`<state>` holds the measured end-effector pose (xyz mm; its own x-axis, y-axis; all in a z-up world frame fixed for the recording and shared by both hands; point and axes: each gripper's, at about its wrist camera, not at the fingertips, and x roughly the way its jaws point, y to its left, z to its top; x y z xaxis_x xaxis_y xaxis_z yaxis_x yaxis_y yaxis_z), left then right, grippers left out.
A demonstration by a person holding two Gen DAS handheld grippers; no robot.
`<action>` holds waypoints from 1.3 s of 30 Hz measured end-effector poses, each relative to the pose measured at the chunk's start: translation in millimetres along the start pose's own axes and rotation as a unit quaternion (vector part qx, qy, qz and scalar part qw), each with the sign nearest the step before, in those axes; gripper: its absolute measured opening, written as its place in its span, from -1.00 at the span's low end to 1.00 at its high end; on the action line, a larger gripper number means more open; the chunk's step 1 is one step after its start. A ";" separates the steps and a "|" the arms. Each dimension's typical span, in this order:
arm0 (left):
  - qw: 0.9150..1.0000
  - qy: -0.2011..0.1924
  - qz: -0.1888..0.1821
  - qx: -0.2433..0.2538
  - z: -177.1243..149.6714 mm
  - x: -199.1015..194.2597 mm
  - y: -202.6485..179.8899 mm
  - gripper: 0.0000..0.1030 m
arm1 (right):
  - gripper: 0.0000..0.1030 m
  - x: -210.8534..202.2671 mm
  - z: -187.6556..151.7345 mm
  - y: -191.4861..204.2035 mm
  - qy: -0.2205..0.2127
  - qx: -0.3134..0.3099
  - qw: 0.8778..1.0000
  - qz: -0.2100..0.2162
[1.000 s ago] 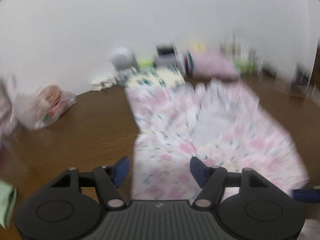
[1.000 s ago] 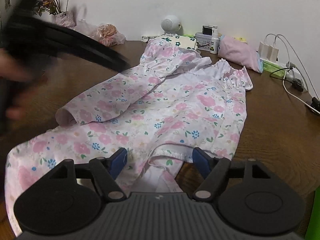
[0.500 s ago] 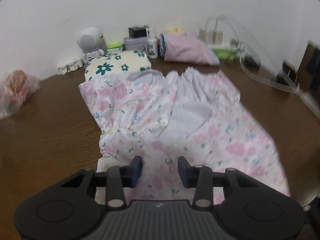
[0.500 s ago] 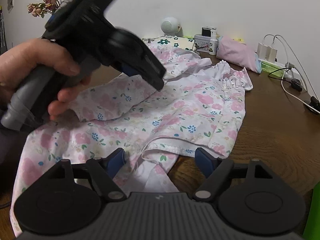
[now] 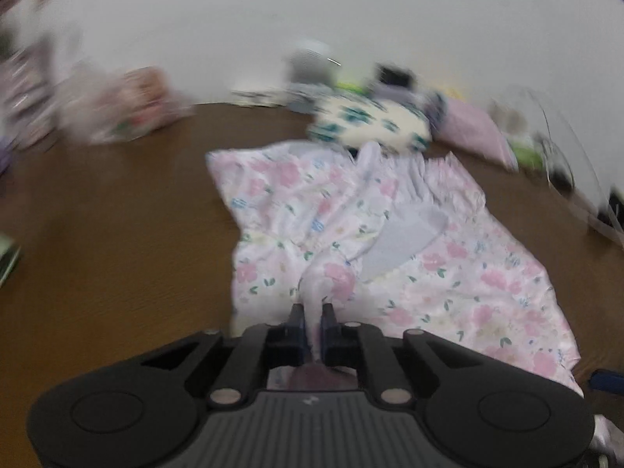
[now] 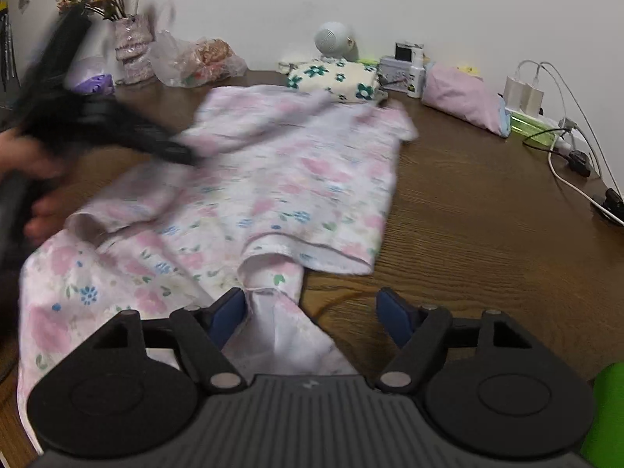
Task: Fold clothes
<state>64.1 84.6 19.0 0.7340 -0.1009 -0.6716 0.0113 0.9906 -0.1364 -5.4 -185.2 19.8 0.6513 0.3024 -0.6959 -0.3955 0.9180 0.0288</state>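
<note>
A pink floral garment (image 6: 292, 187) lies spread on the brown table (image 6: 468, 214). My left gripper (image 5: 312, 312) is shut on a bunched fold of the garment (image 5: 429, 273), which rises in a ridge from its pads. In the right wrist view the left gripper (image 6: 183, 152) is a dark blur at the left, pulling the upper layer. My right gripper (image 6: 312, 304) hovers over the near hem. Its jaws are closing, still wide; a twisted strip of fabric lies between them against the left finger (image 6: 230, 312).
Along the wall stand a flower vase (image 6: 128, 50), a plastic bag (image 6: 199, 62), a round white device (image 6: 331, 37), a folded cream cloth with green flowers (image 6: 335, 80), a pink pouch (image 6: 464, 97) and a power strip with cables (image 6: 546, 124). A person's hand (image 6: 35, 163) is at left.
The left gripper went from open above the garment to shut on a fold and swung left, dragging the cloth. The right gripper stayed in place.
</note>
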 end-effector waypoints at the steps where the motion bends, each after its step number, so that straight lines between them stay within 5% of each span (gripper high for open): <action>1: 1.000 -0.009 0.001 -0.023 -6.1 -11.0 13.1 -0.89 | 0.45 1.6 2.3 -2.4 0.002 0.001 1.000 -0.003; 2: 0.999 -0.017 0.006 -0.043 -12.3 -21.8 26.0 -0.89 | 0.45 3.2 4.6 -4.8 0.005 0.003 1.000 -0.006; 6: 0.985 -0.041 0.138 -0.096 -32.4 -54.0 68.9 -0.81 | 0.42 13.9 18.4 -15.2 0.009 0.011 0.999 -0.040; 9: 0.979 -0.076 0.158 -0.105 -33.4 -81.5 71.6 -0.78 | 0.06 3.4 25.7 -6.6 -0.007 0.011 0.998 -0.063; 11: 0.982 -0.102 0.149 -0.054 -24.4 -93.0 51.7 -0.48 | 0.07 -13.4 27.4 3.9 -0.034 0.009 0.999 -0.035; 13: 0.987 -0.109 0.115 0.032 -11.8 -87.9 23.6 0.43 | 0.16 -28.8 24.9 18.2 -0.049 0.009 0.998 0.031; 14: 0.987 -0.108 0.093 0.074 -5.8 -79.4 10.6 0.50 | 0.17 -31.5 21.9 25.6 -0.046 0.005 0.997 0.056; 18: 0.981 -0.035 0.104 0.159 7.4 -23.1 -18.2 0.42 | 0.17 -26.5 -3.9 57.7 -0.005 -0.037 0.996 0.086; 20: 0.981 -0.006 0.106 0.164 5.6 -6.2 -11.5 0.16 | 0.17 -22.3 -17.2 65.4 0.013 -0.048 0.995 0.082; 22: 0.985 0.017 0.095 0.145 4.5 5.3 3.4 -0.99 | 0.14 -21.2 -21.7 65.2 0.015 -0.055 0.995 0.077; 26: 0.997 -0.002 0.075 0.024 -4.8 -9.0 59.6 -0.98 | -0.15 -24.4 -19.0 58.8 0.031 -0.090 0.993 0.071; 32: 0.981 -0.037 0.160 -0.108 -41.8 -54.6 127.5 -0.94 | -0.30 -11.1 0.1 37.1 0.045 -0.138 0.989 0.015; 37: 0.977 -0.085 0.164 -0.109 -54.3 -101.7 118.6 -0.48 | -0.20 -5.2 15.4 13.3 0.020 -0.100 0.990 -0.098; 39: 0.981 -0.105 0.142 -0.084 -51.9 -109.7 104.6 -0.22 | -0.09 -19.0 18.9 16.0 -0.013 -0.076 0.995 -0.066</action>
<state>-50.4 194.5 40.6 0.8149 0.2150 -0.5383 -0.3127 0.9450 -0.0959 -11.8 -171.3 47.1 0.7201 0.1911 -0.6671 -0.3981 0.9011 -0.1717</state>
